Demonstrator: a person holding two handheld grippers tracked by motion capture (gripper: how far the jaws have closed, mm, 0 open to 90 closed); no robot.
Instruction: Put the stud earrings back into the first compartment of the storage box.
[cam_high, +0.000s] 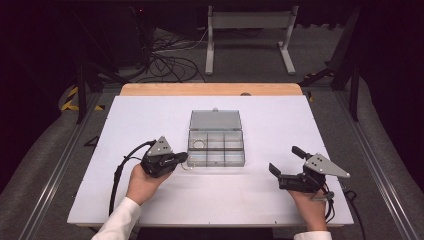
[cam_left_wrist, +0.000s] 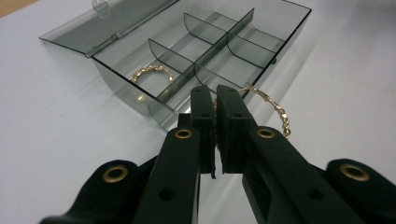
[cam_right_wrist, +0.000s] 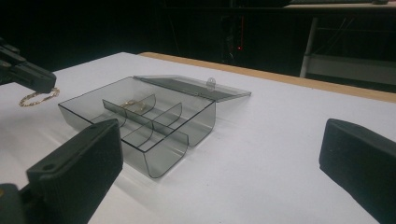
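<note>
The left gripper (cam_left_wrist: 215, 100) pinches a gold bracelet (cam_left_wrist: 280, 116) just beside the near edge of the clear box (cam_left_wrist: 116, 84), apparently to drop it into a free compartment. The right gripper (cam_high: 286, 169) waits wide open, well apart. Farther in, another bracelet (cam_left_wrist: 150, 73) lies in a compartment beside the opened lid (cam_left_wrist: 88, 30).
</note>
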